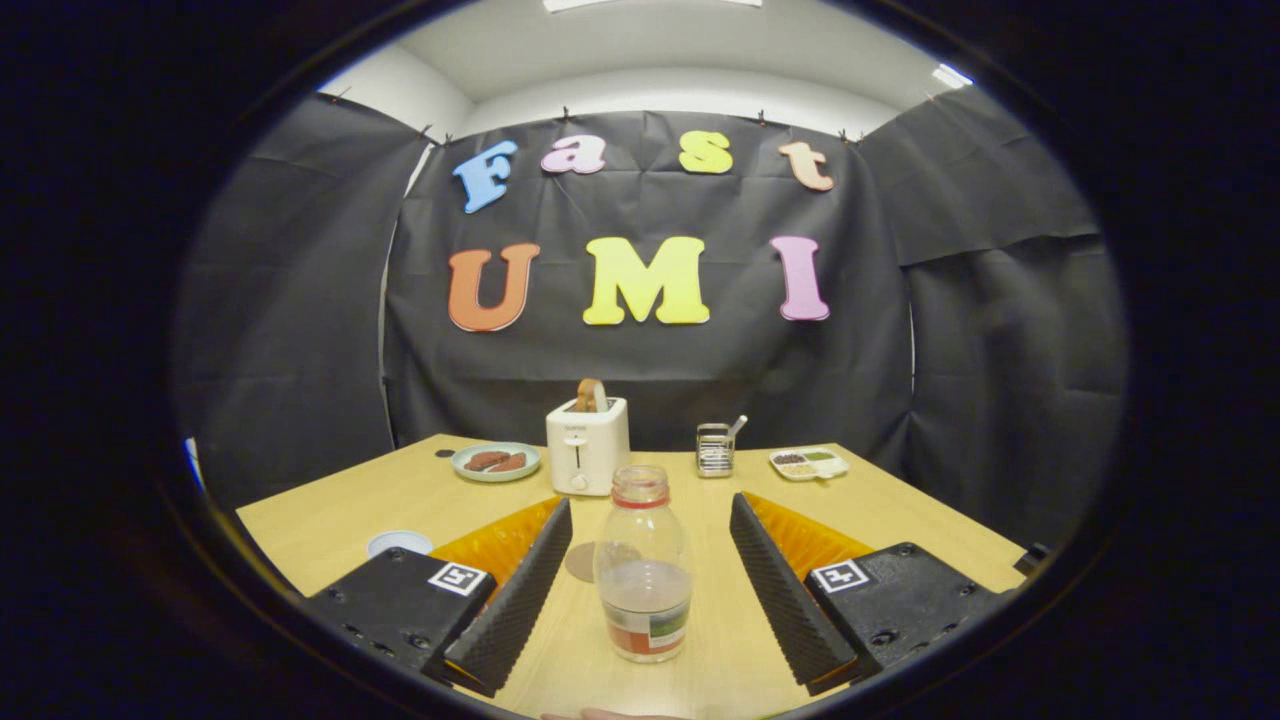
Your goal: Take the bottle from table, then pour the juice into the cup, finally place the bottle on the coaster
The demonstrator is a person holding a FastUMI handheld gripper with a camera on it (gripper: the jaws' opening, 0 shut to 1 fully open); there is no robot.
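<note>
The gripper has its fingers spread wide apart, with the bottle standing upright on the table between them, touching neither finger. The coaster lies just behind the bottle to its left, and the cup sits beyond the left finger. A toaster stands farther back.

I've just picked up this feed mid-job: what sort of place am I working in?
Likely a staged kitchen-table set inside a cloth-walled booth: a toaster, a plate of food and a juice bottle between the open gripper fingers.
</note>
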